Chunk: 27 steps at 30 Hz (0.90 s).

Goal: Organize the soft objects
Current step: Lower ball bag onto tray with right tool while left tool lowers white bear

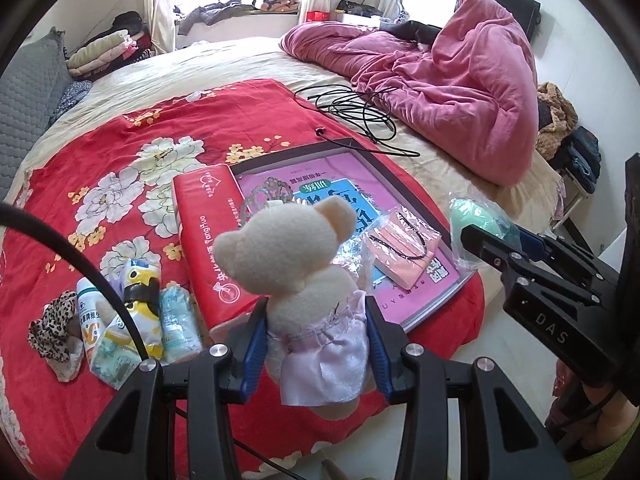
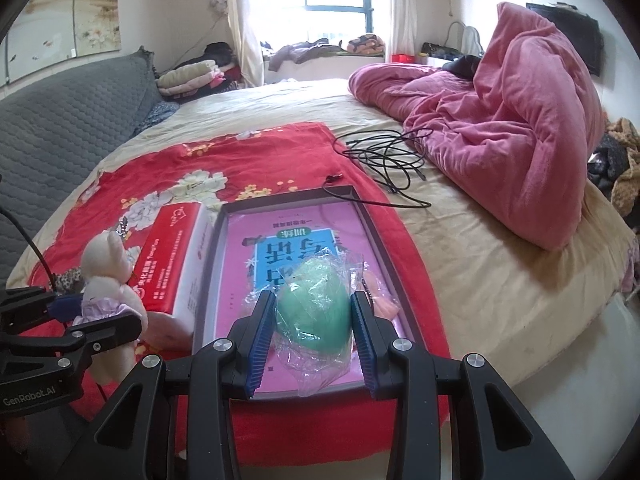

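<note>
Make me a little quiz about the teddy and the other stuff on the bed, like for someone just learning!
1. True or false: the left tongs hold the teddy bear.
2. What do the right tongs hold? A) a black cable B) a green sponge in plastic wrap C) a red tissue pack
3. Fill in: the pink pouch lies inside the shallow ____.

Key:
1. True
2. B, the green sponge
3. Tray
</note>
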{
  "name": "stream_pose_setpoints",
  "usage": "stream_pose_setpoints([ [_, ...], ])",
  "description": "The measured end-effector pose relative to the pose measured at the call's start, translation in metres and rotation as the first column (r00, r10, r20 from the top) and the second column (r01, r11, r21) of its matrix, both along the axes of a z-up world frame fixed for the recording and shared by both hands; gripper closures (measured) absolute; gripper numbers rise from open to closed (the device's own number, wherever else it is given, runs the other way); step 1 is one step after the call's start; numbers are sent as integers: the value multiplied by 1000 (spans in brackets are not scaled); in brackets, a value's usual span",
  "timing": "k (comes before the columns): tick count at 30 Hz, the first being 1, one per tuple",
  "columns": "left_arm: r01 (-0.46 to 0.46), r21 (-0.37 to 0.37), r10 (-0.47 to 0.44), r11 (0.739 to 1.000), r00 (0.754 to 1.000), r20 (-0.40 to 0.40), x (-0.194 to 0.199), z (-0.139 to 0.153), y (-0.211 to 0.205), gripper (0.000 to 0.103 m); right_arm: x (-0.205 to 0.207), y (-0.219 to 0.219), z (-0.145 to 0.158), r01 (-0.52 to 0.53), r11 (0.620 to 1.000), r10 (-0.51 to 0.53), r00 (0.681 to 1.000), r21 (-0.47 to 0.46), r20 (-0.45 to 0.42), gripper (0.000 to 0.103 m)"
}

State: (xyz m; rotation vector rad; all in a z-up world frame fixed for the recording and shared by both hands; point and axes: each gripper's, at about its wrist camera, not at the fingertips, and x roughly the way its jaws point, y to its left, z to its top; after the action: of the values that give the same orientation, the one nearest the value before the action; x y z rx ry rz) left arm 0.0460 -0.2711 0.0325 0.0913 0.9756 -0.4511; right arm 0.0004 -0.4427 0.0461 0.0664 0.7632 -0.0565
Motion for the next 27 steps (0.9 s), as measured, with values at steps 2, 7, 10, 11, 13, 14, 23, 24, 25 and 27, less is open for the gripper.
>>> stream_pose_setpoints([
  [2,5,-5,-5,1000,1000,-8,3,-2,-3,59,1,-4,-2,8,1000,-8,1000,1,-3,64],
  [7,29,-6,-29,1000,1000,-10,10,-8,-15,59,4,-16,-7,33,999,-33,999,12,-10,64],
  [10,64,-4,-64,998,998,-9,13,-13,-29,58,5,-23,-12,49,999,-49,999,23,-22,64],
  [11,82,4,-82,997,997,-15,15,-17,-36,58,5,-25,-14,53,998,-52,998,27,-26,64],
  [13,101,11,-100,995,994,-32,17,-25,-44,58,6,-30,-17,60,998,-59,998,34,-36,64],
  [14,110,16,-110,994,993,-47,19,-31,-49,58,6,-30,-19,61,998,-60,997,33,-41,64],
  [23,173,51,-168,984,981,-99,22,-62,-76,58,15,-32,-37,61,998,-59,995,14,-81,63],
  [24,176,55,-170,983,980,-99,23,-64,-78,58,16,-33,-40,64,998,-62,994,17,-87,63],
  [25,181,67,-174,981,980,-94,23,-66,-80,58,17,-34,-44,70,997,-68,994,23,-89,63],
  [27,190,79,-182,978,978,-98,25,-71,-81,58,21,-37,-50,81,996,-77,992,34,-99,63],
])
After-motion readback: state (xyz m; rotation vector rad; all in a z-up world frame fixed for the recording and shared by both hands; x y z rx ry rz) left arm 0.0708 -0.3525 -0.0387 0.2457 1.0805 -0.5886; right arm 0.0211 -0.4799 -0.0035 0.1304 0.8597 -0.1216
